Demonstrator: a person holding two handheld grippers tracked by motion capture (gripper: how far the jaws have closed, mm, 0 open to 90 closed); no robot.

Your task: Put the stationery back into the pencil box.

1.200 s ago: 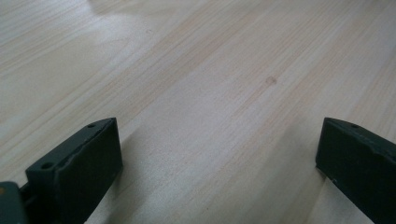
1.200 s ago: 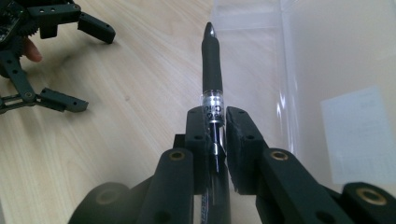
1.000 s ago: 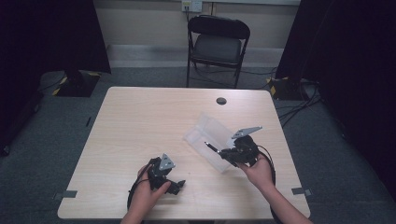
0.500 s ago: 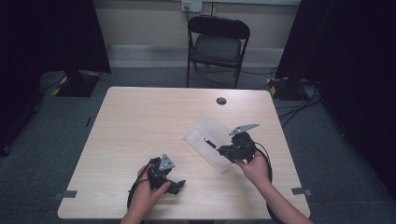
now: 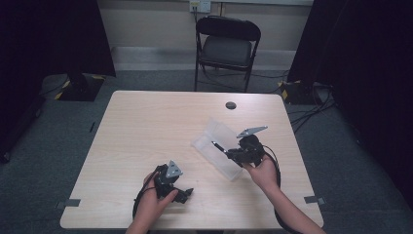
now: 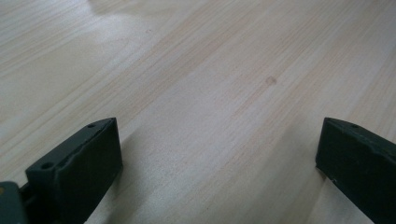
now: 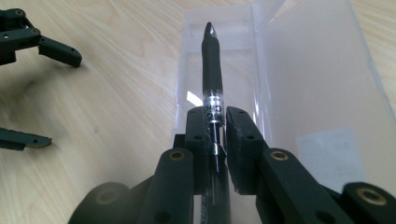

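Note:
A black pen (image 7: 212, 60) sticks out forward from my right gripper (image 7: 217, 121), which is shut on its barrel. The pen's tip hangs over the open clear plastic case (image 7: 317, 84). From above, the right gripper (image 5: 229, 153) and the pen (image 5: 218, 146) sit over the case (image 5: 216, 131) at the table's right middle. Close to the front edge, my left gripper (image 5: 185, 195) rests low on the wood. Its jaws stand wide apart with only bare table between them (image 6: 219, 154). The left gripper (image 7: 42, 93) also appears open at the left of the right gripper view.
A small black round disc (image 5: 230, 105) lies on the light wooden table (image 5: 146, 126) towards its far edge. A black folding chair (image 5: 226, 44) stands beyond the table. Cables (image 5: 311, 105) trail on the floor at the right.
My right gripper has carried the pen a little farther from the person, over the case. The left gripper has stayed put.

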